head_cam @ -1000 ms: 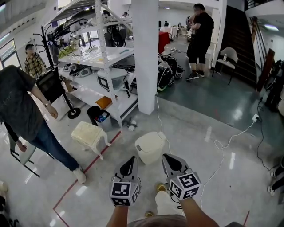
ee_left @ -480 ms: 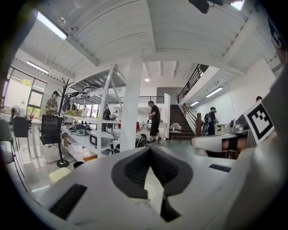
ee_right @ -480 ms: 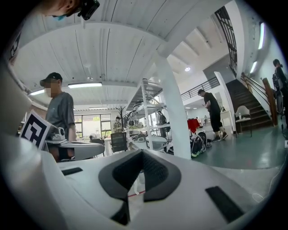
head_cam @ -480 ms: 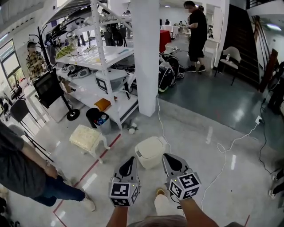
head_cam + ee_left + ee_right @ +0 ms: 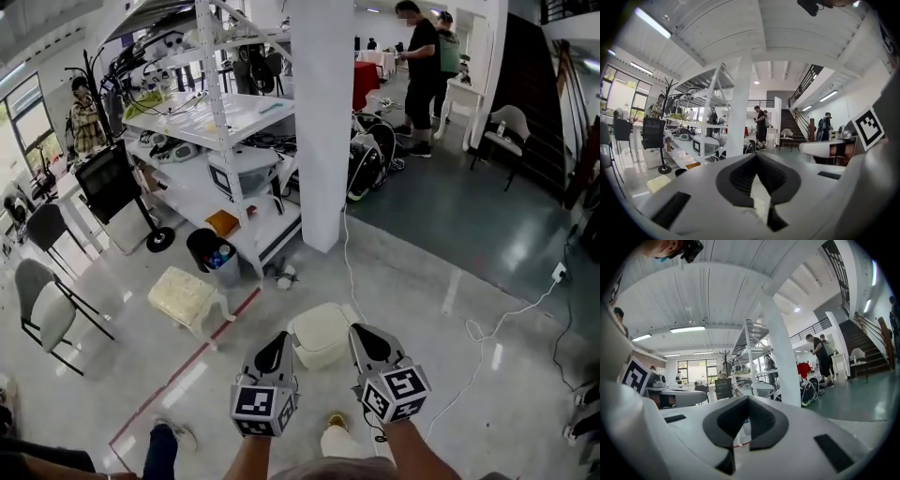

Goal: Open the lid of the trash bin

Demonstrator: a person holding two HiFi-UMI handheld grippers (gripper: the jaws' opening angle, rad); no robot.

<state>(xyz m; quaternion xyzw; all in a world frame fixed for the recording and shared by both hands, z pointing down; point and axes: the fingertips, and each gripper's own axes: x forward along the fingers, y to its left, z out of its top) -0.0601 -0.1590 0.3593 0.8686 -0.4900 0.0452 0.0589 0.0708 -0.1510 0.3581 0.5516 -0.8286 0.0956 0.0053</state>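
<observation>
A cream-white trash bin (image 5: 322, 333) with its lid down stands on the floor, just beyond my two grippers in the head view. The left gripper (image 5: 277, 337) hovers at the bin's near left corner, shut and holding nothing. At the bin's right side the right gripper (image 5: 360, 331) is likewise shut and empty. In the left gripper view the left gripper (image 5: 756, 154) has its jaw tips touching. The right gripper (image 5: 748, 398) shows the same in the right gripper view. Neither gripper clearly touches the bin.
A white pillar (image 5: 323, 122) and a metal shelving rack (image 5: 220, 141) stand behind the bin. A small black bin (image 5: 208, 251), a cream stool (image 5: 187, 295) and a grey chair (image 5: 45, 314) are to the left. A white cable (image 5: 483, 328) trails on the right. People (image 5: 419, 66) stand far back.
The view has closed in on the trash bin, which now sits right at the gripper tips. The person at the left has passed out to the bottom-left corner.
</observation>
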